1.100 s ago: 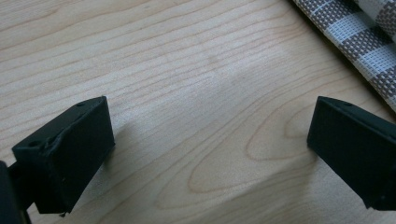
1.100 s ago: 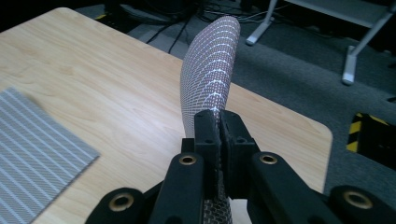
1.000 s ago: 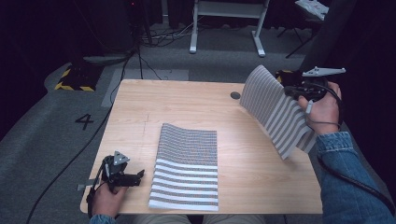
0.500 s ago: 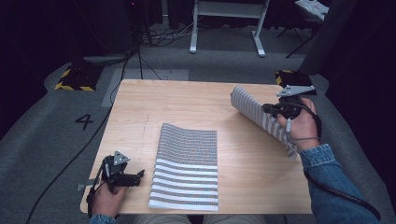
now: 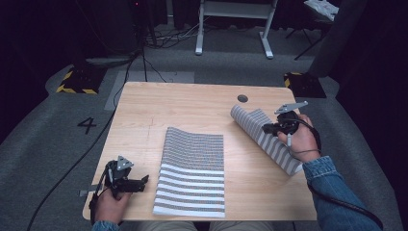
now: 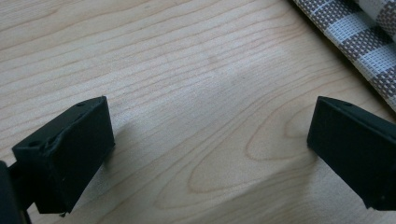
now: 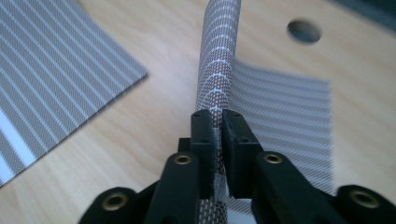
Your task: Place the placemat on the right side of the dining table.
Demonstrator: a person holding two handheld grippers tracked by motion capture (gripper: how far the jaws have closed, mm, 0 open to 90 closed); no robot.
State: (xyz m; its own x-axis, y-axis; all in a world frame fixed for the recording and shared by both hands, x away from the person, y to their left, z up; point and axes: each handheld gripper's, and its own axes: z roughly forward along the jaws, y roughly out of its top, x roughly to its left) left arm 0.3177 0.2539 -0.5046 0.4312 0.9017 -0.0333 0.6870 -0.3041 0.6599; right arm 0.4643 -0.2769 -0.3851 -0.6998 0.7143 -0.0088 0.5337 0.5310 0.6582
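A grey-and-white striped woven mat (image 5: 192, 168) lies flat on the wooden table (image 5: 192, 106) near its front edge. A second striped mat (image 5: 260, 126) lies at the right, its far edge curled up off the wood. My right gripper (image 5: 266, 129) is at that curled edge. In the right gripper view the mat's edge (image 7: 217, 70) stands between the jaws (image 7: 219, 126), which have just been opening and sit slightly apart around it. My left gripper (image 5: 144, 182) rests at the front left, open, with bare wood between its jaws (image 6: 210, 135). The flat mat's corner (image 6: 355, 37) lies just beyond it.
A round cable hole (image 5: 242, 98) sits in the table's far right part, close behind the curled mat. Bare wood spreads between the two mats and across the far half. Cables and a white stand's legs (image 5: 231, 29) lie on the floor beyond.
My right hand has come down and leftward with the second mat, which went from hanging in the air to lying mostly on the table. The left hand has stayed put.
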